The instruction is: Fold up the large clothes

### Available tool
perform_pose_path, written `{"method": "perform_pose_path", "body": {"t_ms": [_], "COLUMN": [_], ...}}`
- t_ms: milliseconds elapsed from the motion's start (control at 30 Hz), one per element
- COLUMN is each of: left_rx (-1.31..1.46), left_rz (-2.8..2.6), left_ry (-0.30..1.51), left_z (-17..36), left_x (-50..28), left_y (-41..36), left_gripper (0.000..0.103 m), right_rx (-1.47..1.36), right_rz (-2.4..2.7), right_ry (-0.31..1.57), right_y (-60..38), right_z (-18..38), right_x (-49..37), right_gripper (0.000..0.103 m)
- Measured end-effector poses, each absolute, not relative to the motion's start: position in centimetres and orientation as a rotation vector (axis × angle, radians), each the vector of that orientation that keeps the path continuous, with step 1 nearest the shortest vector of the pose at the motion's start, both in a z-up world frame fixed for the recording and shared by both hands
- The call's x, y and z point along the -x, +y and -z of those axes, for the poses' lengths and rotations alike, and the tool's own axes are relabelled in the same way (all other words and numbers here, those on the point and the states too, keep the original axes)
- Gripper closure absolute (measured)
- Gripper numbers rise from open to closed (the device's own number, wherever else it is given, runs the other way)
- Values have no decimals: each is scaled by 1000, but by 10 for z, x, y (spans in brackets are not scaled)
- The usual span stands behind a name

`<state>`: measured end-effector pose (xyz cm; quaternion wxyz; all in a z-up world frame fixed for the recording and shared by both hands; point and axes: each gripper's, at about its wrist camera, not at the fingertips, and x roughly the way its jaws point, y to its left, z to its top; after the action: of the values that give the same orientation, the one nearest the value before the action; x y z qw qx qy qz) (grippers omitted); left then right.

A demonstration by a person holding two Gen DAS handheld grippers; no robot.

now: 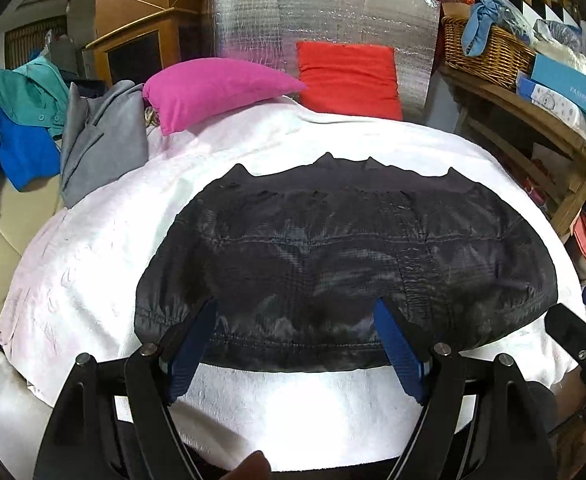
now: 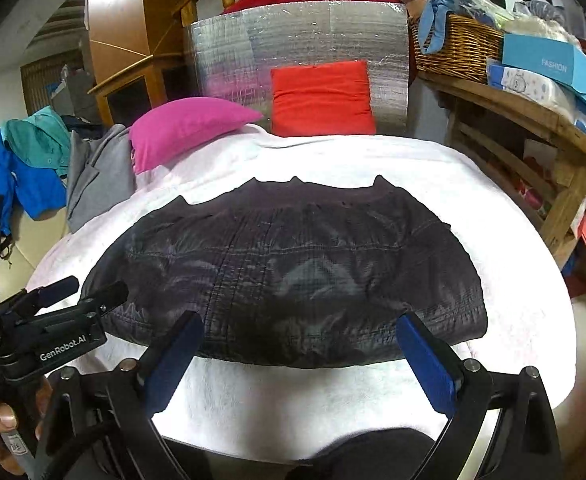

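A dark quilted garment (image 1: 345, 256) lies folded into a wide flat rectangle on a white towel (image 1: 93, 264); it also shows in the right wrist view (image 2: 293, 268). My left gripper (image 1: 297, 308) is open, its blue fingers (image 1: 397, 344) just above the garment's near edge, holding nothing. My right gripper (image 2: 301, 320) is open too, over the near edge, empty. The right gripper's tip shows at the right edge of the left wrist view (image 1: 573, 332). The left gripper shows at the left of the right wrist view (image 2: 81, 296).
A pink pillow (image 1: 213, 92) and a red pillow (image 1: 349, 78) lie beyond the towel, before a silver foil panel (image 1: 317, 16). Grey, blue and green clothes (image 1: 93, 140) are heaped at left. A wooden shelf (image 1: 533, 120) with a wicker basket (image 1: 485, 48) stands right.
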<state>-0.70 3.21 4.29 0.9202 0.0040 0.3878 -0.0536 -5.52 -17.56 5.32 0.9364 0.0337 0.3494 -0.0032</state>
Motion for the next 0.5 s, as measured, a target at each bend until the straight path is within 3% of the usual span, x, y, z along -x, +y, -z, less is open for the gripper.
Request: {"method": "perform_pose_path", "body": {"t_ms": [167,267,500], "left_rx": [-7,-3,3], "left_rz": [107,102,100], "left_ry": [782,772,763], "left_z": [-49,-53,-58], "left_x": [13,15,17], "left_y": [32,33,31], "left_gripper": [20,13,13], "right_rx": [-68,-73,-74], "right_rz": [0,-2,1], "right_ry": [717,717,714], "right_y": [-171,-171,-172], "right_z": [-51,-51,-52], "right_x": [56,56,57], "right_gripper": [4,4,4]}}
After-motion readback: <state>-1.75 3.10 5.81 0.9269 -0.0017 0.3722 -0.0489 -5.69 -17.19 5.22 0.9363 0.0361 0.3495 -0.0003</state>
